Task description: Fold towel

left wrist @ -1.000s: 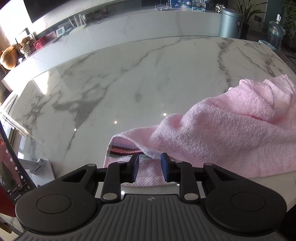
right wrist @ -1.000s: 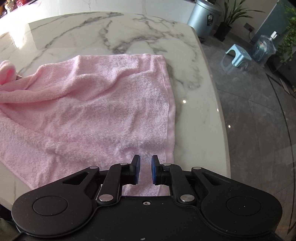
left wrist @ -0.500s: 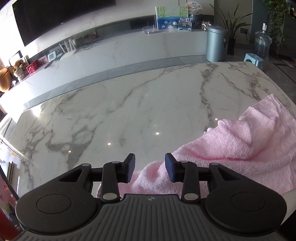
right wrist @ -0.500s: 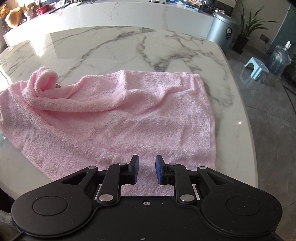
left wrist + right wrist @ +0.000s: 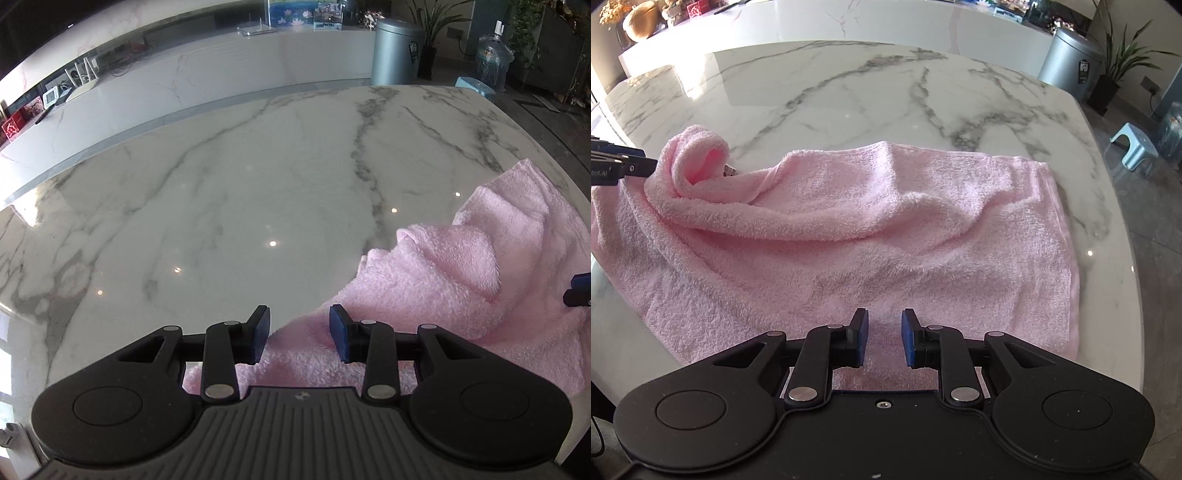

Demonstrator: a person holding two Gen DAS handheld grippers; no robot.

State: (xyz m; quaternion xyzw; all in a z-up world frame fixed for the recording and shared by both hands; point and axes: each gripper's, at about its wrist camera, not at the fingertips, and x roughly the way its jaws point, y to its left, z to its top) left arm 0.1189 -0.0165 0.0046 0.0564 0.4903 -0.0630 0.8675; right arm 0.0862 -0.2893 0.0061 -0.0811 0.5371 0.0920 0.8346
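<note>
**Both grippers hang open over a half-folded towel**

The pink towel point(image 5: 871, 236) lies on the white marble table point(image 5: 849, 96), near its right and near edges, doubled over but not neatly. The upper layer stops short of the far hem and sags into a long ridge across the middle. At the far left the cloth has curled up into a loose loop point(image 5: 698, 155). That curl is probably why the fold looks unfinished: a corner seems to have rolled back on itself rather than lying flat.

The left gripper point(image 5: 299, 338) points down at the towel's left end. Its fingers point(image 5: 258, 332) are apart, with the towel's edge showing below the gap and nothing pinched. It sits where a closing grip could take that edge.

The right gripper point(image 5: 884, 338) points down at the near edge of the towel, towards its right half. Its fingers point(image 5: 862, 334) stand a little apart, narrower than the left pair, over cloth but not pressing it.

Each gripper covers one end of the towel, which suits either flattening the curl or lifting both ends for another fold. The soft terry cloth will likely slump again unless both ends are moved evenly.
</note>
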